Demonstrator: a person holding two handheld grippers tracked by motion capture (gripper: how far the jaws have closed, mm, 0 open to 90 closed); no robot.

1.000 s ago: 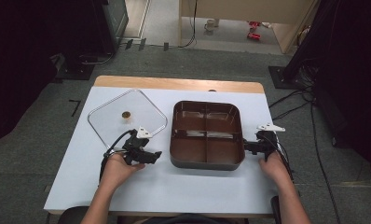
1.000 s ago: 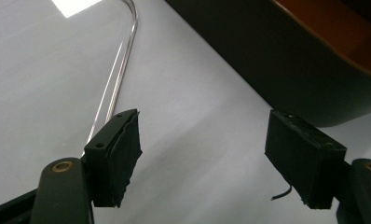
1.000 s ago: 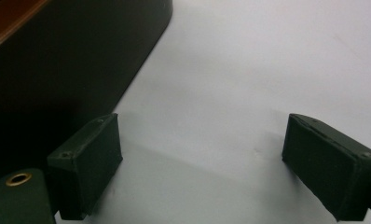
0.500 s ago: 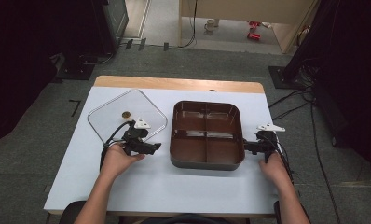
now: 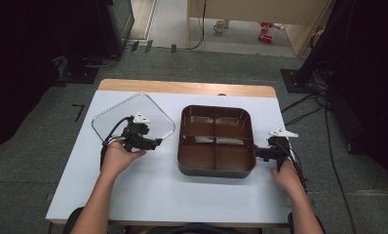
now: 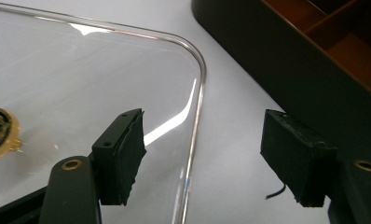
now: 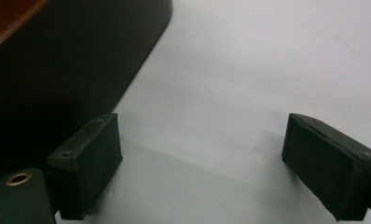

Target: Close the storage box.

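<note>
Tray [image 5: 216, 168] compartments seemingly bare; lid [image 5: 109, 122] beside.

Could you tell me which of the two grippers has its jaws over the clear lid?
The left gripper: its open jaws straddle the clear lid's edge, while the right gripper sits beside the brown tray.

lid [image 5: 115, 118] left of tray [image 5: 216, 140], both on table [image 5: 158, 190]

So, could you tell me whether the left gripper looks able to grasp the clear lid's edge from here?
Probably yes: the left gripper is open, straddling the clear lid edge, nothing between.
</note>
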